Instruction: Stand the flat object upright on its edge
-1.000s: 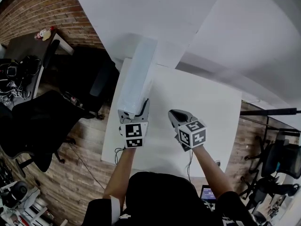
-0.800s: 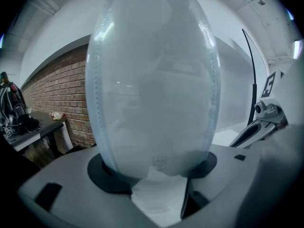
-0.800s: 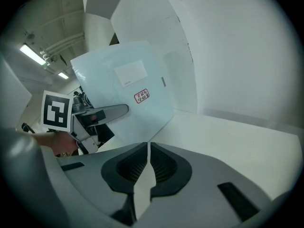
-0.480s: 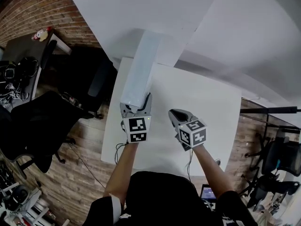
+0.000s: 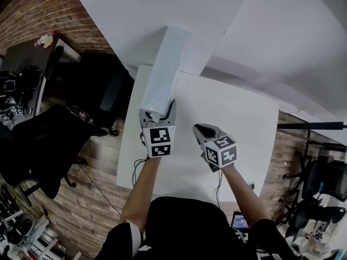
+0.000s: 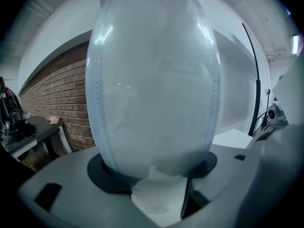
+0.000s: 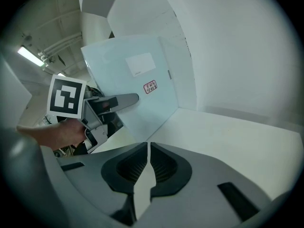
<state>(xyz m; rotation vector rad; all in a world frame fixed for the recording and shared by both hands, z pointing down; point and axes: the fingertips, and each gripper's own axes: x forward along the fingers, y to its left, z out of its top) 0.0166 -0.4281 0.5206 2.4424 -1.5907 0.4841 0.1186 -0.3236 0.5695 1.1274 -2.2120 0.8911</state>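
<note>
The flat object is a thin pale-blue box (image 5: pixel 162 69) with a white label and a small red sticker (image 7: pixel 133 75). It stands raised on its edge over the left part of the white table (image 5: pixel 233 129), with its lower corner close to the tabletop. My left gripper (image 5: pixel 159 114) is shut on the box's near end, and its side finger (image 7: pixel 116 101) lies across the box's face. In the left gripper view the box (image 6: pixel 152 80) fills the space between the jaws. My right gripper (image 5: pixel 201 132) hovers to the right of the box, shut and empty (image 7: pixel 148 145).
The table's left edge (image 5: pixel 127 140) lies just beside the left gripper. Black office chairs (image 5: pixel 105 91) stand on the wooden floor to the left, and a dark cluttered desk (image 5: pixel 27 53) stands by the brick wall. A white wall (image 7: pixel 228 56) rises behind the table.
The left gripper has carried the box a little farther from me and to the right. The right gripper has not moved.
</note>
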